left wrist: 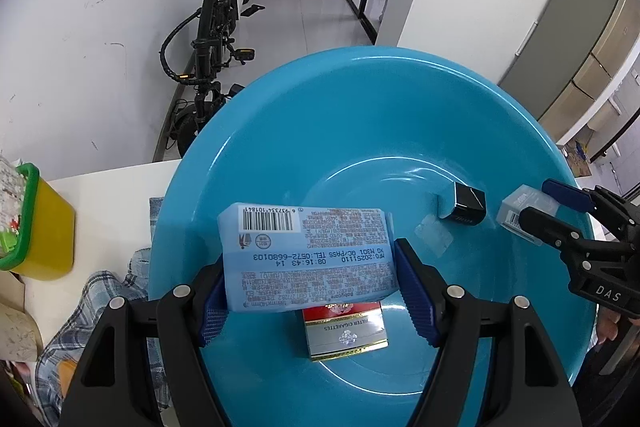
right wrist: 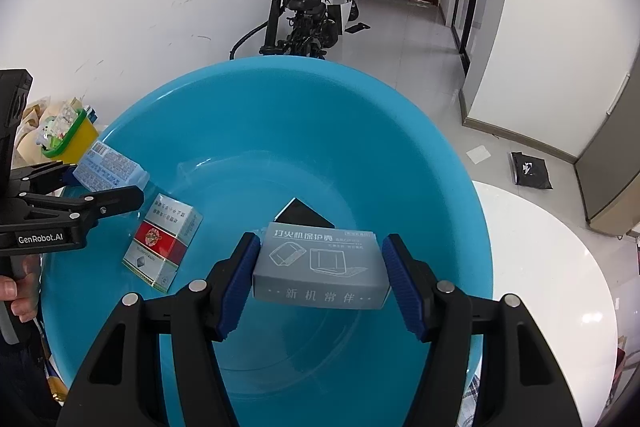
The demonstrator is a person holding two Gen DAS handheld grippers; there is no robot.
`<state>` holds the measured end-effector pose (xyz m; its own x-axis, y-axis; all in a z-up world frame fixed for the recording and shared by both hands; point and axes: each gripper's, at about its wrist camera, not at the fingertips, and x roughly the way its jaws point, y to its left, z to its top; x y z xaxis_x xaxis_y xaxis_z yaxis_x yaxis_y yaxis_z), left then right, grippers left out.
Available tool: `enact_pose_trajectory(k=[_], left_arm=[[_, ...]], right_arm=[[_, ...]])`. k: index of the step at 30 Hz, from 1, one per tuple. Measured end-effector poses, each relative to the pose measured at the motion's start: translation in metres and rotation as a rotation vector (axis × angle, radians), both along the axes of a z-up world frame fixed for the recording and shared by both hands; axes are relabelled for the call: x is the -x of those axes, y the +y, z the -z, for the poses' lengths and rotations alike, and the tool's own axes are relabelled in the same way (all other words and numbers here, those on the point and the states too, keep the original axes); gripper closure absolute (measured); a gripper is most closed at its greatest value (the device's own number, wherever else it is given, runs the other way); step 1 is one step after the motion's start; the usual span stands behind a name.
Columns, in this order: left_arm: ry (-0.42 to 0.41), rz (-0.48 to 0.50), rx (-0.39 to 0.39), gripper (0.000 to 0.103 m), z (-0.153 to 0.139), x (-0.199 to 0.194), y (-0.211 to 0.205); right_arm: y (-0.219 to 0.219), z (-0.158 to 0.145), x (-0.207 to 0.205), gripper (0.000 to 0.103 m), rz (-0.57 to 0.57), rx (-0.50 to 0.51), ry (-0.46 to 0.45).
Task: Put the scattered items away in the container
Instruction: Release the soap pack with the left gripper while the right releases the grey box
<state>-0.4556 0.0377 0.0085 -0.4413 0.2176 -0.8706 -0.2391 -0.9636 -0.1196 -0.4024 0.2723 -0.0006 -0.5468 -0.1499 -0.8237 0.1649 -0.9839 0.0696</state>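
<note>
Two tongs hang over one big blue basin (left wrist: 360, 115) that sits on the white desk (left wrist: 112, 187). The left tongs (left wrist: 310, 291) are clamped on one pale blue wipes packet (left wrist: 304, 251), its barcode side up, held above the basin floor. The right tongs (right wrist: 320, 281) are clamped on one grey carton (right wrist: 320, 267) printed with line drawings, also held over the basin.

Two things already lie inside the basin: one red and white cigarette pack (right wrist: 162, 239) flat on the bottom, partly under the wipes packet in the left wrist view, and one small black box (left wrist: 466, 205) farther in toward the middle. That makes four task items in all, two gripped and two lying in the basin.

Beside the basin on the desk stands one yellow tub with a green rim (left wrist: 36, 227), and a checked cloth (left wrist: 92, 299) lies at the basin's near left edge. One black bicycle (right wrist: 296, 15) leans at the wall behind.
</note>
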Motion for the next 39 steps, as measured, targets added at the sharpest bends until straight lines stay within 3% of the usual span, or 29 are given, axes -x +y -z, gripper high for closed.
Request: enact_pose_trajectory(k=[17,20,29,39], left_arm=[[0.003,0.055,0.032,0.028,0.000,-0.007,0.015],[-0.008,0.049,0.034,0.023,0.000,-0.006,0.016],[-0.035,0.056,0.040,0.021,0.001,-0.004,0.016],[0.067,0.065,0.075,0.021,-0.016,-0.015,0.022]], right_arm=[[-0.002,0.001,0.001,0.041,-0.008,-0.005,-0.003],[-0.002,0.001,0.001,0.041,-0.008,-0.006,-0.003],[-0.003,0.002,-0.001,0.041,-0.019,-0.009,-0.004],[-0.006,-0.004,-0.005,0.041,-0.022,-0.012,0.018]])
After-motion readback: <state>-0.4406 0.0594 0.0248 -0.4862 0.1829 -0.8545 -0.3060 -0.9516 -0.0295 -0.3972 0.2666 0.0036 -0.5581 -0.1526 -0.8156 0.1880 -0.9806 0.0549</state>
